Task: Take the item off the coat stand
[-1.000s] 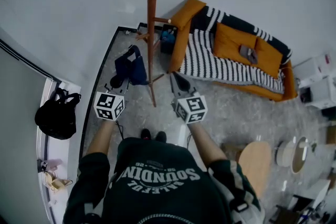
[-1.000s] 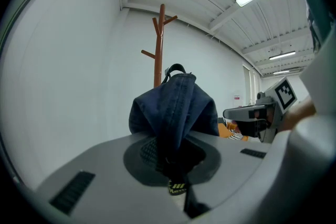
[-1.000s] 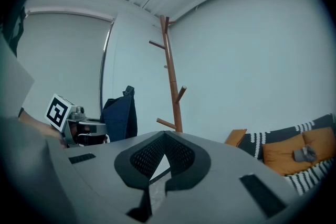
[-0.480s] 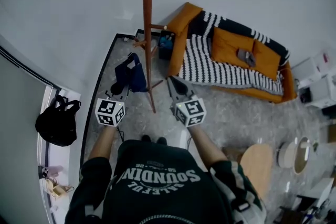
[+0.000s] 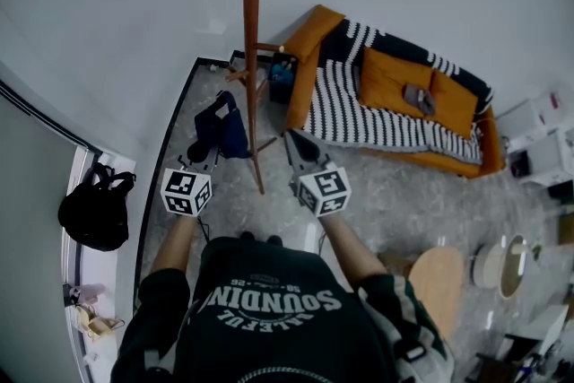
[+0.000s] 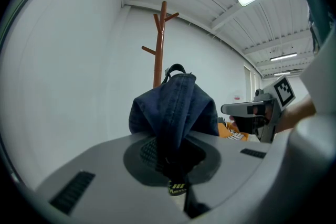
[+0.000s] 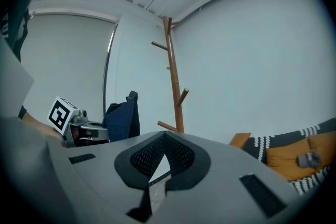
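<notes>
One dark blue bag (image 5: pixel 222 128) hangs pinched in my left gripper (image 6: pixel 176 162) jaws, held left of centre to clear the coat stand (image 5: pixel 250 58); my right gripper (image 7: pixel 164 137) jaws sit pressed together, empty.

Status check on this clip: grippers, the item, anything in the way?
Left gripper shut on dark blue bag, bag off the coat stand pegs. Right gripper shut, empty. Stand pole rises between the grippers.

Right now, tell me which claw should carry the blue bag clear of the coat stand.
Left. The left claw is shut on the blue bag, which hangs apart from the coat stand. The right claw is closed with nothing between its jaws, on the pole's other side.
</notes>
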The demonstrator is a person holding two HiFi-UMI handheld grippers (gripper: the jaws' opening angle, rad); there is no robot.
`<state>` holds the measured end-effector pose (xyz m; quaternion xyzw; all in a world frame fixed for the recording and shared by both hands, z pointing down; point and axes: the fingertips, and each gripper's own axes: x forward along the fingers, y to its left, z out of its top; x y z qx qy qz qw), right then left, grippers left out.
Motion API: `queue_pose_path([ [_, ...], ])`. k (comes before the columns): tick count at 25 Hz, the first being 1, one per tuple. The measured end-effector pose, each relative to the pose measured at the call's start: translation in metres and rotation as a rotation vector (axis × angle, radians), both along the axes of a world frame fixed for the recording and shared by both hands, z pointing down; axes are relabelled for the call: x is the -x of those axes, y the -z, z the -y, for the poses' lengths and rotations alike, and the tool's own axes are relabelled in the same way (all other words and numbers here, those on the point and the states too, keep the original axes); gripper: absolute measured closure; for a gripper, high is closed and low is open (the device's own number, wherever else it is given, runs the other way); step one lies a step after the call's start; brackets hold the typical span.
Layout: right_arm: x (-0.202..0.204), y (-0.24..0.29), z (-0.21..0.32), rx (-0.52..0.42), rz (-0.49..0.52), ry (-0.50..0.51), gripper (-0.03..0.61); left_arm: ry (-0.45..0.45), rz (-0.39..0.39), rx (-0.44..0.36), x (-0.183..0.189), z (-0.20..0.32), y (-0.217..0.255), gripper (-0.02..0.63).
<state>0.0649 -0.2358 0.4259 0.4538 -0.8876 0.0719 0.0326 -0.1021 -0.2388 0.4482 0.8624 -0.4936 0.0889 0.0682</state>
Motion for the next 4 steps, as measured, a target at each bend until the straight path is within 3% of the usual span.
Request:
queue_pose_path([
  [4, 0.002, 0.0003, 0.0, -0.011, 0.007, 0.007, 0.58, 0.007, -0.003, 0.004, 0.002, -0.0004, 0.0009, 0.606],
])
